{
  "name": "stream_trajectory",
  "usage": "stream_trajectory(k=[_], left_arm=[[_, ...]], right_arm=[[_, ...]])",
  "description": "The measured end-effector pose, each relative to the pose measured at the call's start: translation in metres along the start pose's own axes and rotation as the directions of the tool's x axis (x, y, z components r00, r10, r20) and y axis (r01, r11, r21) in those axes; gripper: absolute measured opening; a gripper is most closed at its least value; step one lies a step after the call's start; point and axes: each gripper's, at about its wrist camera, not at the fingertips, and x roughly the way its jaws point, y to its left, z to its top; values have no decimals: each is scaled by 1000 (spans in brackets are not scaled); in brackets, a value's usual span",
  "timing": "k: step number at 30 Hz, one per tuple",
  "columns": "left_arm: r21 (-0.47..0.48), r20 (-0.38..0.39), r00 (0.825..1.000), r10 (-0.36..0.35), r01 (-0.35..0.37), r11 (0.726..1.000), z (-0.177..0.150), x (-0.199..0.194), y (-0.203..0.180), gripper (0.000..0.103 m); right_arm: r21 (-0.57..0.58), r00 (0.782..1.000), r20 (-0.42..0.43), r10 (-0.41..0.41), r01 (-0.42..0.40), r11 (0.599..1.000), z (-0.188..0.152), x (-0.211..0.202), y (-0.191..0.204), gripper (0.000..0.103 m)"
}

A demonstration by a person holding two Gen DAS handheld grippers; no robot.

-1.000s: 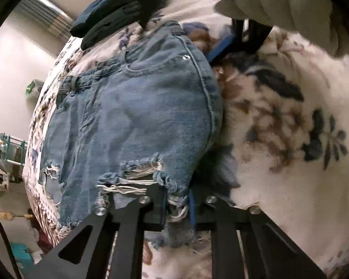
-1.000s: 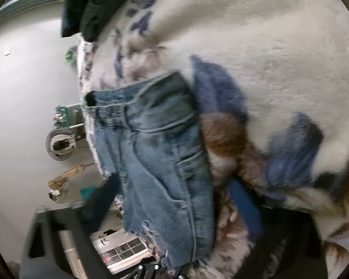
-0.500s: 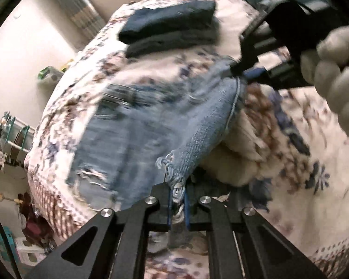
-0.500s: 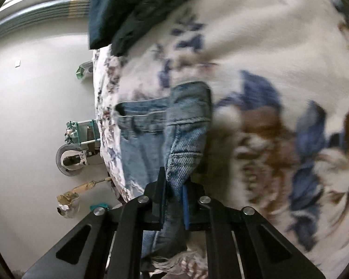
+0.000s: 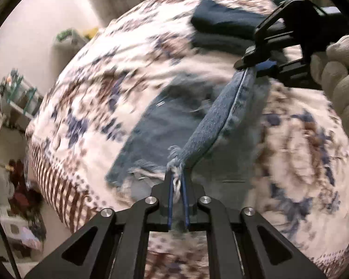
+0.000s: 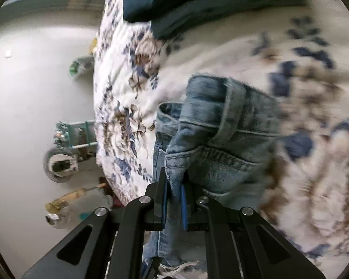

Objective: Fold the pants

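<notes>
Now left gripper [image 5: 177, 186] and right gripper [image 6: 173, 194] both pinching denim shorts [image 5: 211, 125] above floral blanket [image 5: 109, 74].

blur: bedspread pattern [image 5: 132, 74] smeared | cut off: gloved hand [image 5: 342, 74] at right edge | hidden: shorts' hem [image 6: 174, 244] behind tongs

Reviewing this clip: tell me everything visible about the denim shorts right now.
The denim shorts are faded light-blue jean cloth with a frayed, ripped hem, seams and a stitched pocket. One side edge is lifted off the floral blanket and stretched taut between the left gripper, shut on the frayed hem corner, and the right gripper, shut on the waistband end. The rest lies flat on the blanket, blurred.
</notes>
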Motion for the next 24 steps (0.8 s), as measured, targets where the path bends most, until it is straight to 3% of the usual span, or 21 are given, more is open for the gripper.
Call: stream_trajectory(k=[3,7,11,12,13,14,15,16,17,20,22,24], left_arm=[[-52,-45,999,3,-5,999,0,28,44,4],[-92,-101,995,2,-11,996,-1,63,87,4],[-138,-142,989,-40,21,990,-3,88,121,6],[-147,-154,986,-56,33,989,-4,89,125,6],[-171,-180,978,-103,72,983,-4,94,131,7],[-204,-200,965,-170,129,970,-4,97,136,8],[-229,-209,953,-221,172,958,-4,98,140,10],[-252,-213,939,-270,214,944,-3,98,144,16],[-276,-215,917,-335,272,922,-1,98,147,19],[-279,-231,872,-431,365,888,6,97,145,22],[-284,-245,844,-477,408,868,13,99,141,22],[-295,-259,805,-534,460,837,22,103,131,22]], right_arm=[[-13,997,-41,-63,62,998,8,53,24,10],[-63,978,-92,-186,181,981,14,123,52,9],[-63,955,-107,-276,271,961,25,161,66,10],[-64,947,-122,-298,292,954,28,168,66,12],[-73,934,-147,-326,318,945,30,174,68,24],[-74,930,-168,-327,319,945,32,177,69,35],[-76,930,-175,-324,315,946,29,174,71,63],[-74,938,-157,-309,301,951,23,163,71,76],[-72,945,-138,-295,287,955,17,155,70,76],[-44,944,-71,-323,320,946,-4,113,58,76],[2,924,-14,-381,381,924,-22,82,38,76],[53,901,12,-434,433,900,-42,61,16,76]])
